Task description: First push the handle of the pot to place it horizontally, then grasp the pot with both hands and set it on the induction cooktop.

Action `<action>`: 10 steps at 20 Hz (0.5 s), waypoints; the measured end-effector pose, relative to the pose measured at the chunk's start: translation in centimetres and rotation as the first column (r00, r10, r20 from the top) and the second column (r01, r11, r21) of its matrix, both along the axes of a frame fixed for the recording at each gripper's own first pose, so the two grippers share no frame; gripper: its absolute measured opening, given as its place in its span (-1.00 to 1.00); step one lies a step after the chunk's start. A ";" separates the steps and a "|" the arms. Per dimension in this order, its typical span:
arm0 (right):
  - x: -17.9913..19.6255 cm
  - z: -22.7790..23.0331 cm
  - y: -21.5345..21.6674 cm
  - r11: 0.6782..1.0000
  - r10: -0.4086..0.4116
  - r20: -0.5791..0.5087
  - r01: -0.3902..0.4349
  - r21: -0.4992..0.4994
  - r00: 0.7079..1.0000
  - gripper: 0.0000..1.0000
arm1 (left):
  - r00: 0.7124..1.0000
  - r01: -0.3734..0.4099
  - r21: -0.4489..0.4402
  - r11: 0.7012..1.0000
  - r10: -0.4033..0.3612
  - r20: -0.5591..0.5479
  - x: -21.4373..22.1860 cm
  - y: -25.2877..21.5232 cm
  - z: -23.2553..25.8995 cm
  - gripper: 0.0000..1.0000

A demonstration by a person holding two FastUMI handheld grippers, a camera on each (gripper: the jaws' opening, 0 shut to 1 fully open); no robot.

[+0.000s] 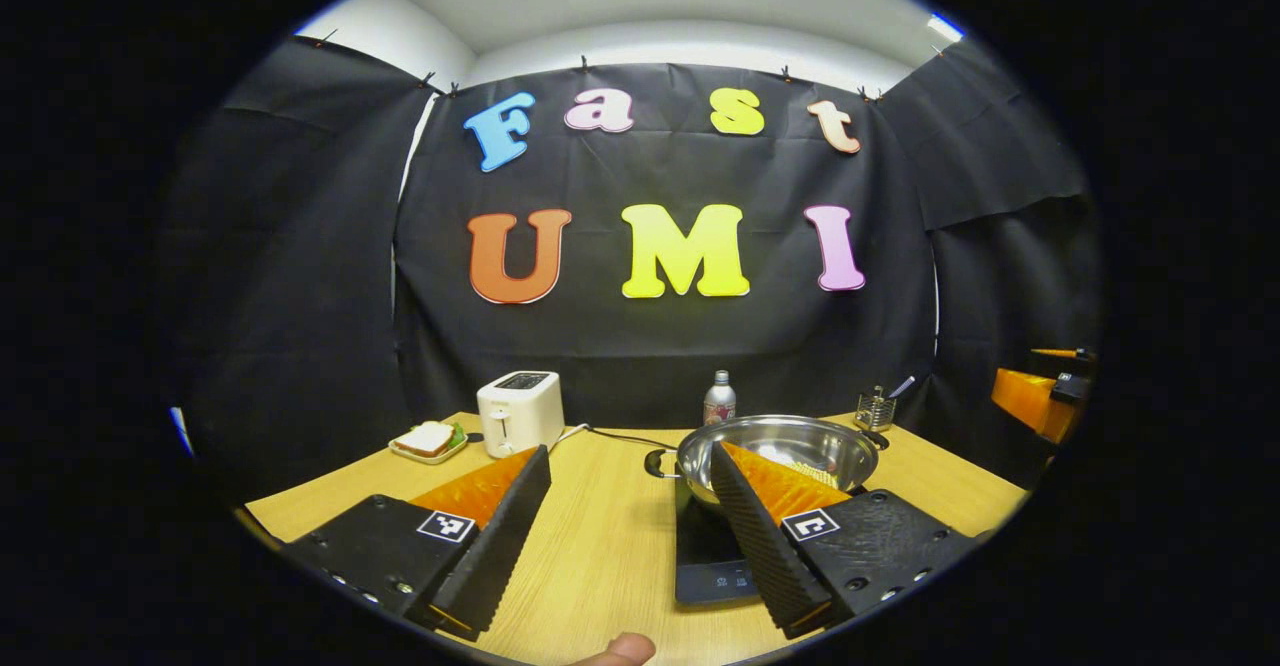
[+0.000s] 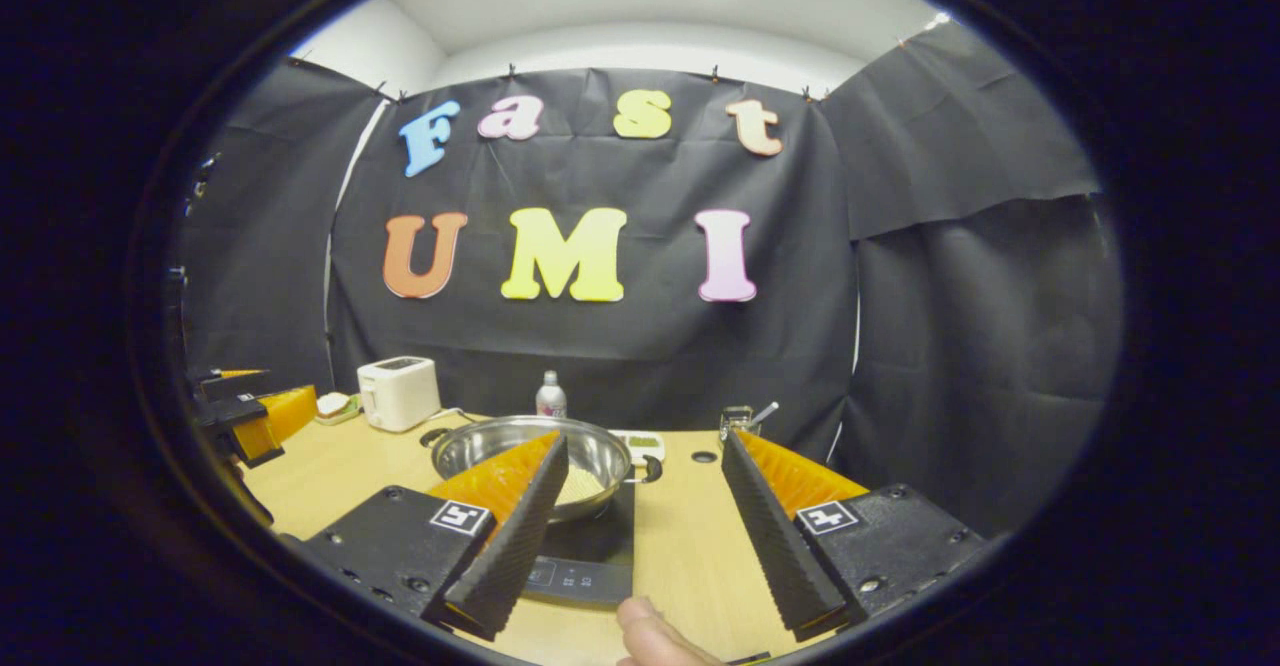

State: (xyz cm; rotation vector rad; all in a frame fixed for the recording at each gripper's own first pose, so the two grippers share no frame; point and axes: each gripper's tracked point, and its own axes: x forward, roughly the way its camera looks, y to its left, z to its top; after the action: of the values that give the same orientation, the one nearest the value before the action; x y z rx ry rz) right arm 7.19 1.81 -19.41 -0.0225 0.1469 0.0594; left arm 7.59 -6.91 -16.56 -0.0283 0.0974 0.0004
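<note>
Pot (image 2: 530,451) on cooktop (image 2: 590,556), pale stuff inside

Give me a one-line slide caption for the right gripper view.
Right gripper open above the table, the steel pot seated on the induction cooktop, toaster behind.

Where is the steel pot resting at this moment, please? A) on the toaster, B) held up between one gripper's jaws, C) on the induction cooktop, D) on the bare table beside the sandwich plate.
C: the pot sits on the dark induction cooktop, and both grippers' jaws stand open, apart from it.
</note>
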 end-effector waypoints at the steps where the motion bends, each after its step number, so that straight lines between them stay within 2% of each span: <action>1: -0.6 1.0 -0.5 1.000 -0.019 0.022 0.020 -0.012 1.000 0.94 | 1.000 -0.008 0.009 1.000 0.008 -0.003 -0.9 0.5 0.7 0.92; 4: -2.6 3.1 -1.5 0.996 -0.076 0.048 0.078 -0.041 0.996 0.90 | 0.999 -0.038 0.062 0.997 0.037 0.015 -3.5 2.4 3.7 0.92; 10: -5.8 8.4 -1.3 0.997 -0.083 0.075 0.082 0.013 0.994 0.96 | 0.998 -0.007 0.094 0.996 0.001 0.069 -7.1 2.5 8.9 0.92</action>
State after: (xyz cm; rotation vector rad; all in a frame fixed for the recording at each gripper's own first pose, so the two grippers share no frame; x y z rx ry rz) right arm 1.36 0.55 -10.97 -0.0091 0.0723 -0.0235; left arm 0.54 -4.37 -7.65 0.0660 0.0283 0.0081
